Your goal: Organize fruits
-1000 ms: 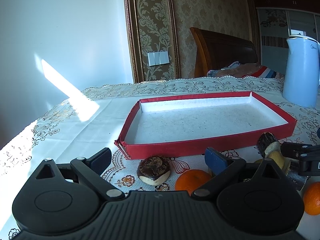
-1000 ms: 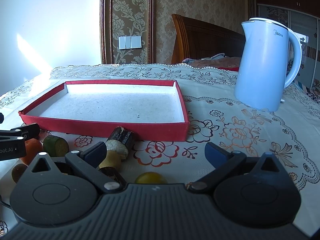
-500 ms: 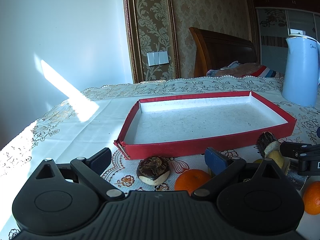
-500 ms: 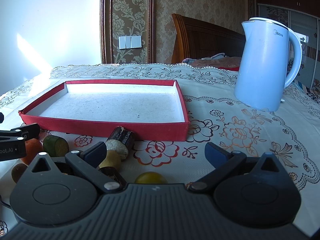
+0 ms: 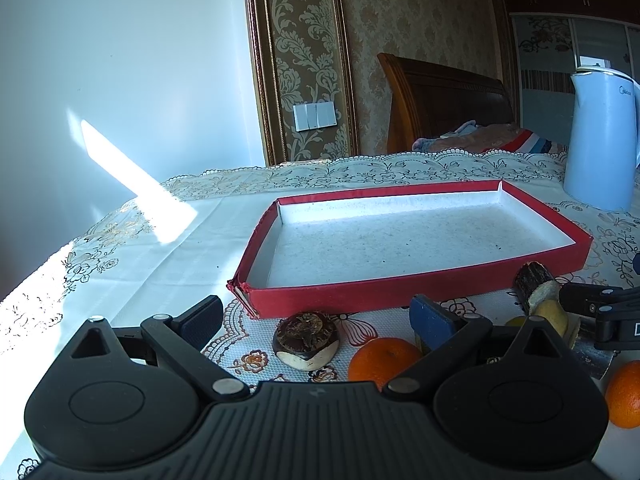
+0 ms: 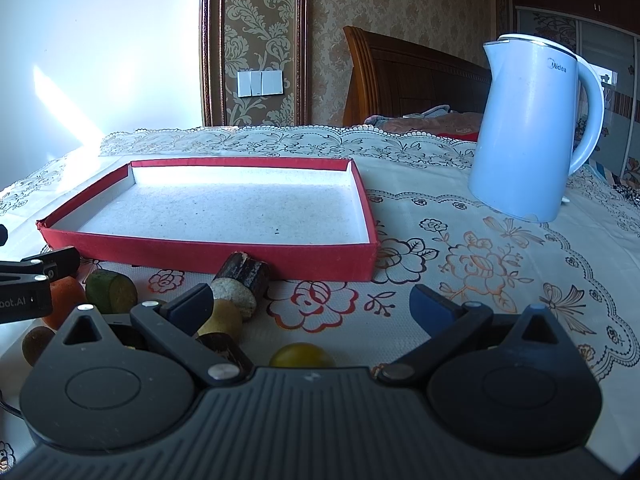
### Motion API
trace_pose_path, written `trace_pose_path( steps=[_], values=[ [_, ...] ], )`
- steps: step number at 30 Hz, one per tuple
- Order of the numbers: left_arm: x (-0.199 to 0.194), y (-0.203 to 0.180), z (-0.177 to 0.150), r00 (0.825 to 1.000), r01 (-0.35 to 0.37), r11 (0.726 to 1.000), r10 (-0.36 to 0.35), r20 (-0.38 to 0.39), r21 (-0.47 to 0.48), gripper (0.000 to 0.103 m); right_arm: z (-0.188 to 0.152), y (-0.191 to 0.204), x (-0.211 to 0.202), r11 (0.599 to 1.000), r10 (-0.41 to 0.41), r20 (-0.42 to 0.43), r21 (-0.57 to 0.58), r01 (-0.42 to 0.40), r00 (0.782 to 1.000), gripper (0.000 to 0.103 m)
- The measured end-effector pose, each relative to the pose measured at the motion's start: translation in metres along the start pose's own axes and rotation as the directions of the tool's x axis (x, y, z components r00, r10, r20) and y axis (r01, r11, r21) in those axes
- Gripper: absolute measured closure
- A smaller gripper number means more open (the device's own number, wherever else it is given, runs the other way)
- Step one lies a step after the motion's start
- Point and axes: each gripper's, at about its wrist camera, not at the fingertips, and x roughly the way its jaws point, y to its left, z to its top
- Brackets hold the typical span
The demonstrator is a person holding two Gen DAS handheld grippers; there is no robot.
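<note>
1. Left gripper (image 5: 316, 318): jaws wide, holding nothing; its body hides the table edge nearest the camera.
2. Right gripper (image 6: 312, 304): jaws wide, holding nothing.
3. Yellow fruit (image 6: 302, 355): half hidden behind the right gripper body.
4. Orange (image 5: 382, 360): partly behind a left finger.
5. Second orange (image 5: 624, 394): cut off at the frame edge.
6. Dark round fruit (image 5: 306, 340): kind unclear.
7. Red tray (image 5: 400, 284): behind the fruits, holding nothing.
8. Kettle (image 6: 528, 132): farthest.

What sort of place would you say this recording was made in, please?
Most likely a bedroom at home: a wooden headboard with bedding behind the table, damask wallpaper, and a lace-edged floral tablecloth carrying an electric kettle and a red tray.
</note>
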Motion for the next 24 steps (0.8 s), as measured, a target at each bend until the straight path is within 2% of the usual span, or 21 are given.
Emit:
trace_pose_path(
  steps=[15, 20, 24],
  values=[
    [0.001, 0.001, 0.000, 1.000, -0.002, 1.000, 0.002, -0.006, 0.000, 0.003, 0.001, 0.001, -0.002, 1.000, -0.012, 0.012, -0.002, 0.012, 1.000, 0.000],
    [0.000, 0.002, 0.000, 1.000, -0.003, 1.000, 0.003, -0.006, 0.002, 0.003, 0.001, -0.004, -0.006, 0.999, -0.016, 0.026, 0.029, 0.016, 1.000, 0.000],
    [0.000, 0.010, 0.001, 1.000, 0.002, 0.999, -0.003, -0.005, -0.043, 0.003, 0.000, -0.028, -0.016, 0.987, 0.083, 0.010, 0.137, -0.083, 0.997, 0.000]
  ],
)
